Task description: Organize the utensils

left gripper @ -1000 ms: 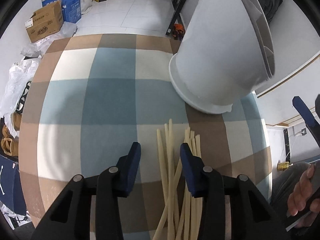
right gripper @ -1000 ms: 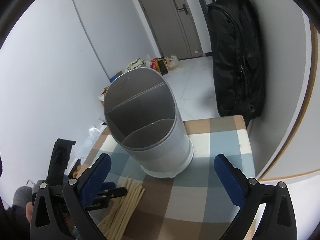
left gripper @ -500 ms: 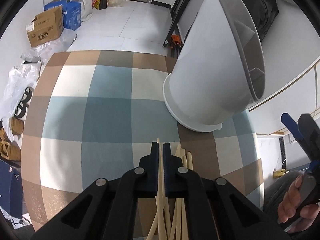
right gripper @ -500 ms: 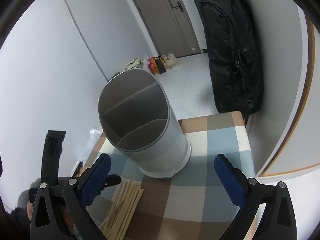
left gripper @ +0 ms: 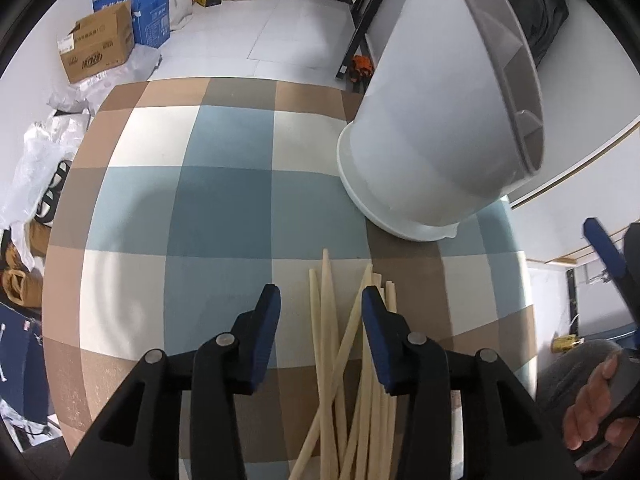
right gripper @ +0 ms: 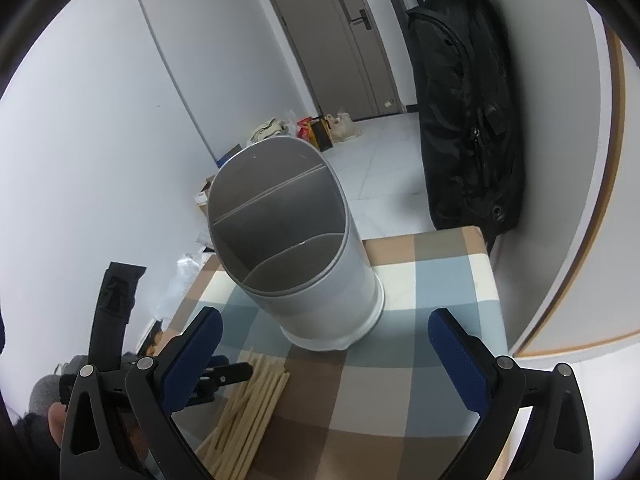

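Several pale wooden chopsticks [left gripper: 340, 344] lie in a loose pile on the checked tablecloth [left gripper: 224, 208]; they also show in the right wrist view [right gripper: 248, 404]. A grey divided utensil holder [left gripper: 448, 136] stands on a white base behind them, also in the right wrist view [right gripper: 296, 248]. Its compartments that I can see are empty. My left gripper [left gripper: 318, 312] is open, low over the pile, with chopsticks between its blue pads. My right gripper [right gripper: 324, 340] is wide open and empty, held above the table in front of the holder.
The table is small; its edges are close on all sides. Cardboard boxes [left gripper: 96, 48] and bags lie on the floor at the far left. A black bag [right gripper: 464, 120] hangs against the wall at the right. A door [right gripper: 340, 36] is at the back.
My left gripper was open, shut on a chopstick half a second ago, and is open again now; that chopstick lies on the table. My right gripper stays open and has drifted slightly.
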Demonstrator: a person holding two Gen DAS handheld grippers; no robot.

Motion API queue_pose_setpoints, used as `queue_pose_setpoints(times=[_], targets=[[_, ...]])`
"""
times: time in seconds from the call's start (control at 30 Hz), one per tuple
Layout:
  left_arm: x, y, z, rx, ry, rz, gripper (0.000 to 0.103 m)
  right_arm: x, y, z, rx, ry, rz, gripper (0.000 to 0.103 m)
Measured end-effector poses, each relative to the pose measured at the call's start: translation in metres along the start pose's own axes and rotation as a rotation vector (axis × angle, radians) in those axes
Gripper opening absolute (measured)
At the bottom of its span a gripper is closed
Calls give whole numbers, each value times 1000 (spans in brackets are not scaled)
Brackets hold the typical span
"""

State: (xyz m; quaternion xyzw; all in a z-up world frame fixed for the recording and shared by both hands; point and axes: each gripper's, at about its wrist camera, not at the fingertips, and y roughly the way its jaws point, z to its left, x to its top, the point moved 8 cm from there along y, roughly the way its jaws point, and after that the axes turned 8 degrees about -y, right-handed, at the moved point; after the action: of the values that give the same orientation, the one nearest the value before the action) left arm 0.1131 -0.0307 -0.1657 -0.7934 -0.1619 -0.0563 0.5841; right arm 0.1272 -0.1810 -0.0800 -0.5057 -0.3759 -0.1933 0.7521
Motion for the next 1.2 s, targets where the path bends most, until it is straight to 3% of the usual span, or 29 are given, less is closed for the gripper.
queue_pose_setpoints(times=[0.23, 0.33, 0.43, 0.87, 1.03, 1.2], targets=[[4, 7, 7, 14, -14, -2, 34, 1, -1, -3, 9, 17, -2, 103], [6, 6, 13, 44, -6, -13, 12, 1, -1, -2, 16, 18, -2, 103], [7, 7, 17, 20, -33, -5, 3, 1, 0, -1, 17, 12, 1, 103], [23, -33, 28, -79, -114, -135, 1, -13, 12, 8, 39, -14, 68, 101], [27, -57, 26, -141, -149, -214, 1, -28, 22, 20, 113, 4, 141, 89], [27, -70, 28, -170, -159, -259, 1, -50, 38, 38, 168, 33, 269, 62]])
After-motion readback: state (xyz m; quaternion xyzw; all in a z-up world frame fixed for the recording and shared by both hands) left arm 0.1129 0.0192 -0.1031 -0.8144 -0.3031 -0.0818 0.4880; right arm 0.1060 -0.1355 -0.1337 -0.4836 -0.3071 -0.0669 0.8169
